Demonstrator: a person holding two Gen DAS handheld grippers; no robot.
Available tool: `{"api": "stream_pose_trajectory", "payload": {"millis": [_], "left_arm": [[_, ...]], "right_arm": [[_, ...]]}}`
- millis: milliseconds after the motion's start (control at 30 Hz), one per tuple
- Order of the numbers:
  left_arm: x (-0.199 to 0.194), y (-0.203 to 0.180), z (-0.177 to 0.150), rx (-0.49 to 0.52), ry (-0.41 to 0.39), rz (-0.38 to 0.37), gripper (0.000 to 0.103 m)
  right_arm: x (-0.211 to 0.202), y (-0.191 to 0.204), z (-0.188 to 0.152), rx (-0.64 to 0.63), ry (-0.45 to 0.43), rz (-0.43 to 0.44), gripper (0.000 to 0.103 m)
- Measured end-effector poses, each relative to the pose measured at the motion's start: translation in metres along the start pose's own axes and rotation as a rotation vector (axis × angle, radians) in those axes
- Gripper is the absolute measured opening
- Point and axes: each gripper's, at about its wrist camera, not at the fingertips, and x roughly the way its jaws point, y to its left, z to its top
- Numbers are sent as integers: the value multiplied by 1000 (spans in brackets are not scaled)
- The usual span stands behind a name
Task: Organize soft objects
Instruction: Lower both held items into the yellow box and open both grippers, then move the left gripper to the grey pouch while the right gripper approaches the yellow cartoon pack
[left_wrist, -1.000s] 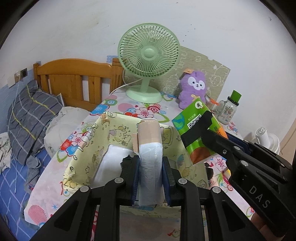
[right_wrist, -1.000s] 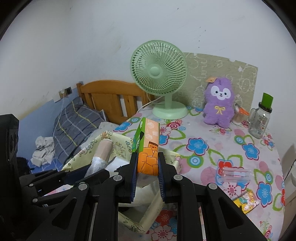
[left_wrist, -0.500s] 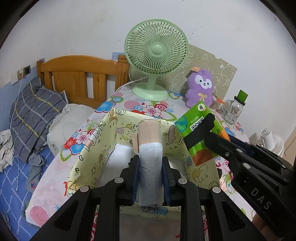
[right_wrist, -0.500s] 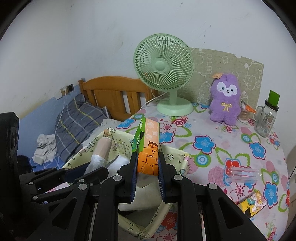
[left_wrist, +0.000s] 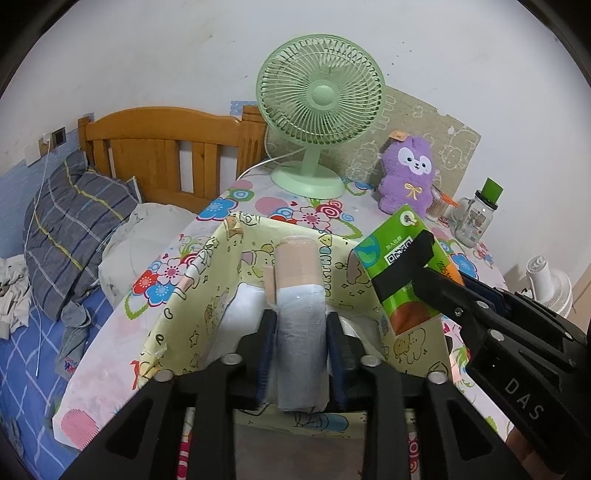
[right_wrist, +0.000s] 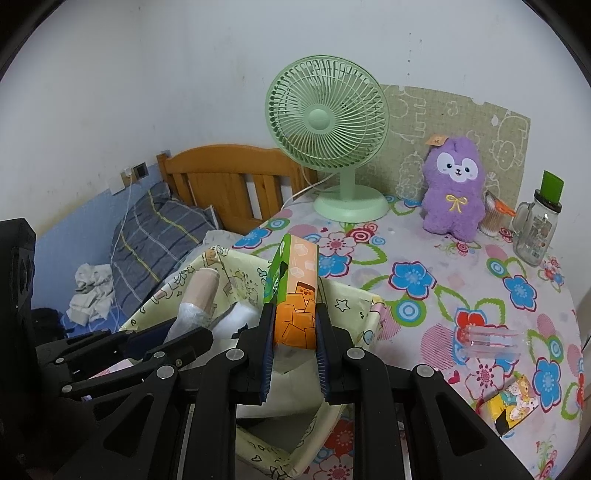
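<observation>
On the left side, my left gripper (left_wrist: 301, 354) has the roll (left_wrist: 300, 314) between its fingers, and the jaws are opening at this moment; I see a thin gap at each pad, so I judge the roll is no more squeezed and is being let go. The roll's long axis runs straight ahead along the fingers, its pink end pointing away from me and a little upward, and it lies over the inside of the yellow box (left_wrist: 192, 317), with the white bundle (left_wrist: 245, 310) just beside it on the left. This is the relation that matters, I think: the box floor is directly under the roll, so it only needs to fall or slide down. The left hand points forward and downward into the box. To the right, my right gripper (right_wrist: 294, 343) is clamped on the tissue pack (right_wrist: 295, 295), which stands upright along the fingers, the orange part at the pads and the green edge at its left. The pack is above the right part of the box, near its far wall. The right hand also points downward, close beside the left one.
</observation>
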Motion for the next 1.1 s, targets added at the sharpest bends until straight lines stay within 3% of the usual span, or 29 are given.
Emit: {"api": "stream_pose_trajectory", "payload": {"millis": [167,333,733,900,1100], "left_arm": [[0,4,0,-16,5,3,46],[-3,2,0,-10,3,0,47],[-10,-29,-3,33,-4,-29,49],[-19,-47,-5,59,-33,-33,65],[-22,-66,-8,82,-36,-47,68]], "right_arm": [[-1,-2,0,8,-5,-4,26],[-7,-2,0,12,-22,-8,59],[-31,-23,-2,57,-56,-39,60],[-50,-37,-6,78,-79,-64,60],[-65,-50,-10,92,-94,-82,60]]}}
